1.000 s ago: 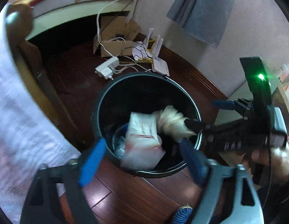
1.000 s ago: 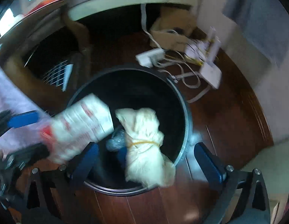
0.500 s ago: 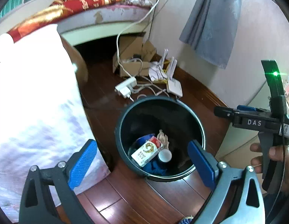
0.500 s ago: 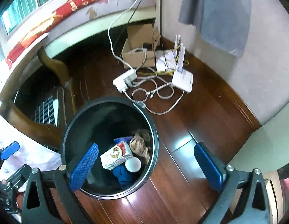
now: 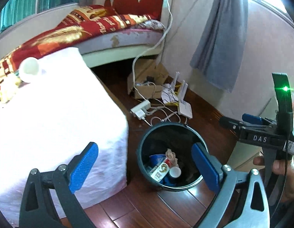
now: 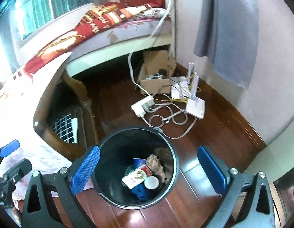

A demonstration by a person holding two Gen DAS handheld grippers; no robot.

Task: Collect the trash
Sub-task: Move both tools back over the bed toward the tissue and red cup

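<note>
Black plastic, round and open-topped: the trash bucket [image 5: 170,156] stands on the dark wooden floor [image 5: 166,205], and it now holds what your two tongs carried a second ago. Back then the red-and-white carton [image 5: 160,170] and the crumpled beige wad [image 5: 171,154] were dropping over its rim; now both lie at the bottom beside a small white cup [image 5: 174,172] and some blue scraps.

Your left tongs [image 5: 145,168] stand wide with nothing between the blue pads, and your right tongs [image 6: 152,170] stand just as wide and empty. Both have risen well clear of the bucket, which from the right wrist view sits at 6 o'clock, framed between the pads.

That reads as one drop finished, and you are free to fetch more. On the white-clothed tabletop [image 5: 52,117], at 10 o'clock in the left view, a white paper cup [image 5: 30,70] lies on its side; it looks like the likeliest next piece. At 12 o'clock beyond the bucket, a white power strip [image 6: 142,106], cables and a cardboard box [image 6: 156,76] sit on the floor; whether any of that counts as trash you cannot tell.
</note>
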